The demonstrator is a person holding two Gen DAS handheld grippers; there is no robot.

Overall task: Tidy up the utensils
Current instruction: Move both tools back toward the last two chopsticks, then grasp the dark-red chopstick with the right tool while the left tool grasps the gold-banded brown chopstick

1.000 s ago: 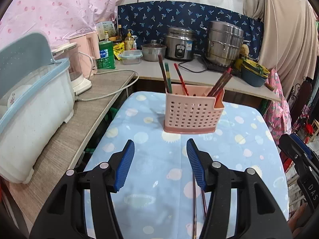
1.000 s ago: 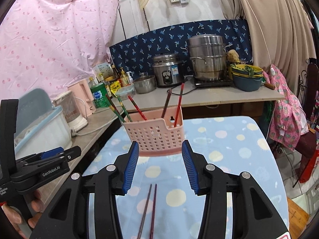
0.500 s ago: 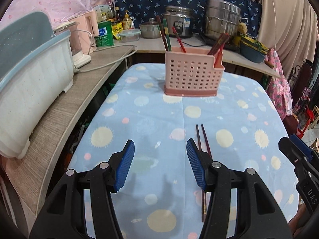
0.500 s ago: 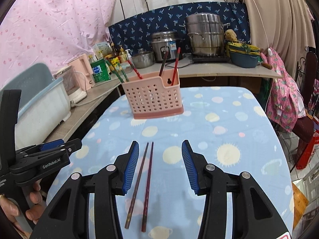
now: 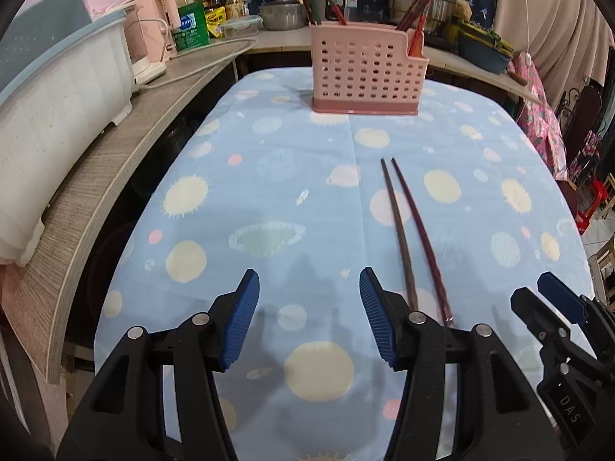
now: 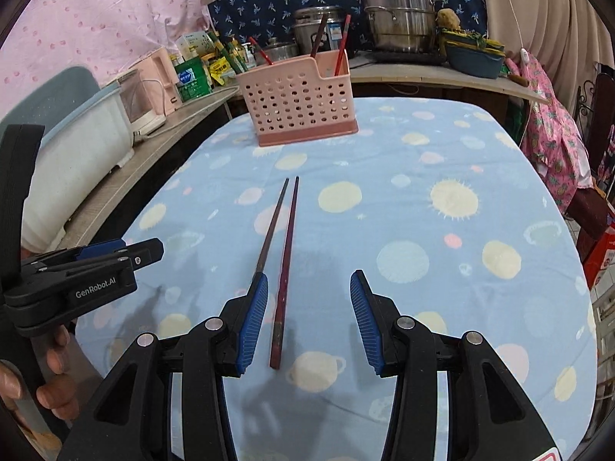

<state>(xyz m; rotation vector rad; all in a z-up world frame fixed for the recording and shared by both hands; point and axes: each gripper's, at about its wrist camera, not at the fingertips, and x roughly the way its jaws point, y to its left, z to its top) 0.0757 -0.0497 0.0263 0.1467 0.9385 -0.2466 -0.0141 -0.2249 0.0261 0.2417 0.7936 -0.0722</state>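
Two dark chopsticks (image 5: 408, 226) (image 6: 282, 253) lie side by side on the blue patterned tablecloth (image 5: 292, 176) (image 6: 423, 199). A pink perforated utensil basket (image 5: 365, 67) (image 6: 298, 101) stands at the table's far end with several chopsticks upright in it. My left gripper (image 5: 307, 315) hangs open over bare cloth, the pair just right of its right finger. My right gripper (image 6: 307, 315) is open low over the near ends of the pair; the reddish stick lies between its fingers, the darker one runs under the left finger. Each gripper shows at the edge of the other's view.
A wooden counter (image 5: 127, 153) runs along the left with a white and blue dish bin (image 5: 57, 88) and a pink appliance (image 5: 152, 42). Pots, a rice cooker (image 6: 313, 32) and bottles crowd the back counter. Pink cloth hangs at the right (image 6: 553, 115).
Both grippers have come down and tilted toward the table. The basket has receded to the top of the views and the two loose chopsticks now lie close by the fingers. Openings unchanged.
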